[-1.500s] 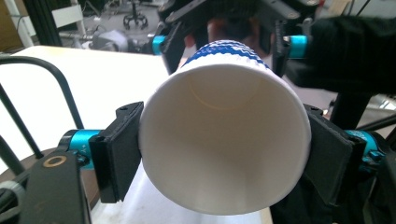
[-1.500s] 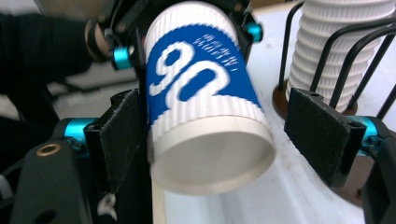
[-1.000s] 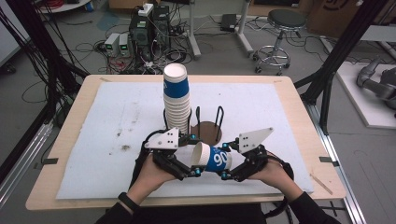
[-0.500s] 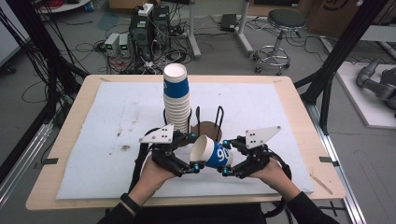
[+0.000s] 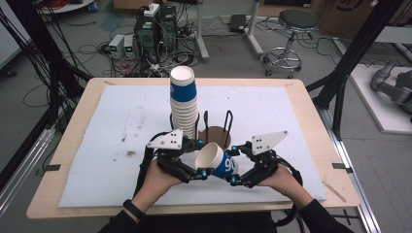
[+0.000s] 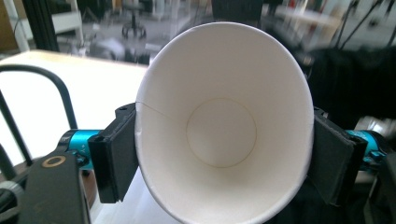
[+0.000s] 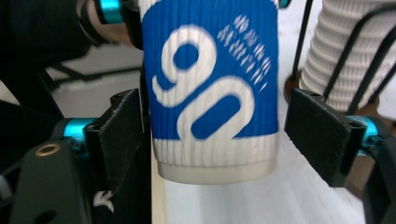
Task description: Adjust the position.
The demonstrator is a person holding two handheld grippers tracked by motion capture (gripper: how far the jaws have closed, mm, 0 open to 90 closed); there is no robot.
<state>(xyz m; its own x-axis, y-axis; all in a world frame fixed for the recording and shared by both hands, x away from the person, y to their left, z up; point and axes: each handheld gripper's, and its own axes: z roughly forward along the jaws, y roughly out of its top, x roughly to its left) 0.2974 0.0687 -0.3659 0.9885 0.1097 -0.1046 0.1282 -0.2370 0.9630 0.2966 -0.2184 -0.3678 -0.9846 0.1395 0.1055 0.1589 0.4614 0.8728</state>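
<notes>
A blue and white ribbed paper cup printed "90" lies tilted between the two grippers near the table's front edge, mouth toward the left. My left gripper is shut on its rim; in the left gripper view the pads press both sides of the cup's open white mouth. My right gripper straddles the cup's base end. In the right gripper view the cup sits between the pads with a gap before the right pad, so this gripper is open.
A tall stack of matching cups stands in a black wire holder with a brown base, just behind the grippers. A white mat covers the wooden table. Cables and equipment lie on the floor beyond the far edge.
The cup has turned slightly, its mouth now facing more up and left. Both hands shifted a little; the right gripper's jaws stand off the cup's base.
</notes>
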